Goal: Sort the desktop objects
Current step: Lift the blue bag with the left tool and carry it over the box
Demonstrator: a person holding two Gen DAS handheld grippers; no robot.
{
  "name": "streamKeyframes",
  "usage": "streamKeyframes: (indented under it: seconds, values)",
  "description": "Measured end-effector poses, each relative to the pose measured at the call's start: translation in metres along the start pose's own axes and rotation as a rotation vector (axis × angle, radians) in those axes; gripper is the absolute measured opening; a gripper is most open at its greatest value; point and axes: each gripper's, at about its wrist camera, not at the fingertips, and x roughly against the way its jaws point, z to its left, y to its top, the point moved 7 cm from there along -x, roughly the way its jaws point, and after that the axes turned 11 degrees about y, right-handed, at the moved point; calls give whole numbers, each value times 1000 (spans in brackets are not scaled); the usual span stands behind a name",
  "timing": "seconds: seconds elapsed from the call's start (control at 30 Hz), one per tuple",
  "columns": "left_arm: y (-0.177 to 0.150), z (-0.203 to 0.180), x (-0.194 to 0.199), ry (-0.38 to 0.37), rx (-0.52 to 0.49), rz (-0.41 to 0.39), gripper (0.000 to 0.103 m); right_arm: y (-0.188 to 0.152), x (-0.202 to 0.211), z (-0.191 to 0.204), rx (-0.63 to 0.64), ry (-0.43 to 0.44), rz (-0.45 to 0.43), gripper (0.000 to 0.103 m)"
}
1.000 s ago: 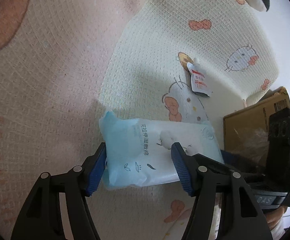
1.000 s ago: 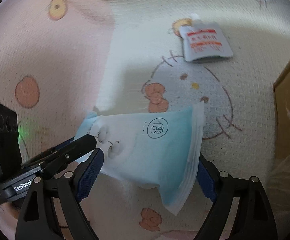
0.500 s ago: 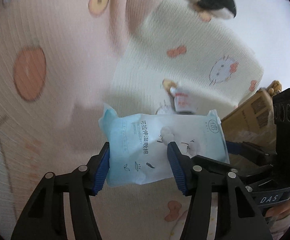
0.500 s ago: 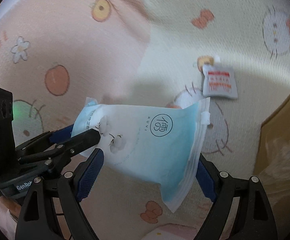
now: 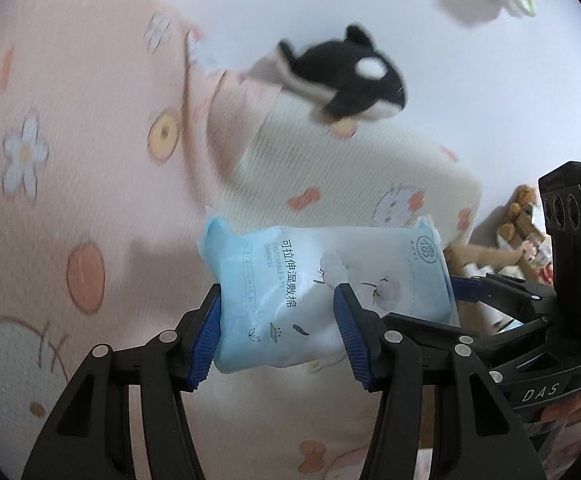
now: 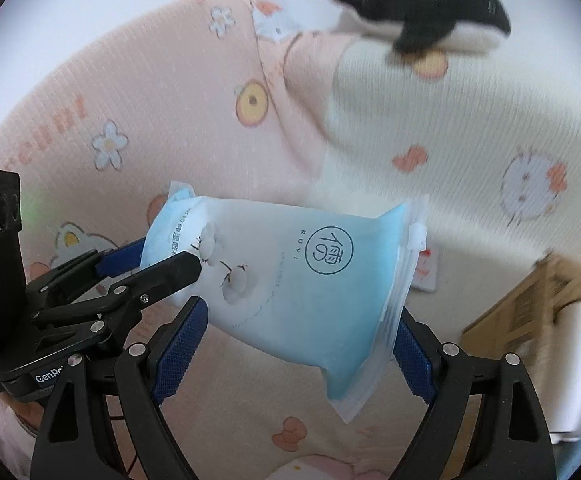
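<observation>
Cartoon-print blanket (image 5: 90, 184) below; blue pouch (image 5: 322, 276) clamped between left claw (image 5: 278, 332) and right claw (image 6: 298, 344); orca plush (image 5: 354, 76) beyond

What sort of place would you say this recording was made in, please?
Probably a home, perhaps a child's room: a cartoon-print blanket covers the surface, a plush orca lies on it, and a cardboard box of household items stands alongside.

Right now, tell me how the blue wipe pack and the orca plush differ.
The wipe pack is pale blue plastic printed with text; the orca plush is black and white fabric. The pack hangs above the blanket, clamped by the left gripper and the right gripper; the plush lies at the blanket's far edge, untouched. Both look soft.
</observation>
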Motion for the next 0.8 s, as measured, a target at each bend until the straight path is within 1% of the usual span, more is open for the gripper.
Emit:
streamKeyframes:
  seconds: [0.07, 0.23, 0.43, 0.57, 0.8]
  values:
    - [12, -10, 11, -19, -12, -33, 58, 9, 20, 2, 18, -18, -39, 87]
    - [37, -38, 34, -39, -43, -100, 58, 26, 60, 2, 31, -43, -121, 87]
    - [46, -68, 52, -72, -82, -138, 58, 28, 99, -6, 26, -68, -182, 87]
    - [39, -92, 51, -103, -110, -118, 58, 22, 113, -20, 14, -94, -185, 87]
    - [23, -131, 43, -135, -161, -77, 58, -7, 131, -50, -61, -120, -156, 87]
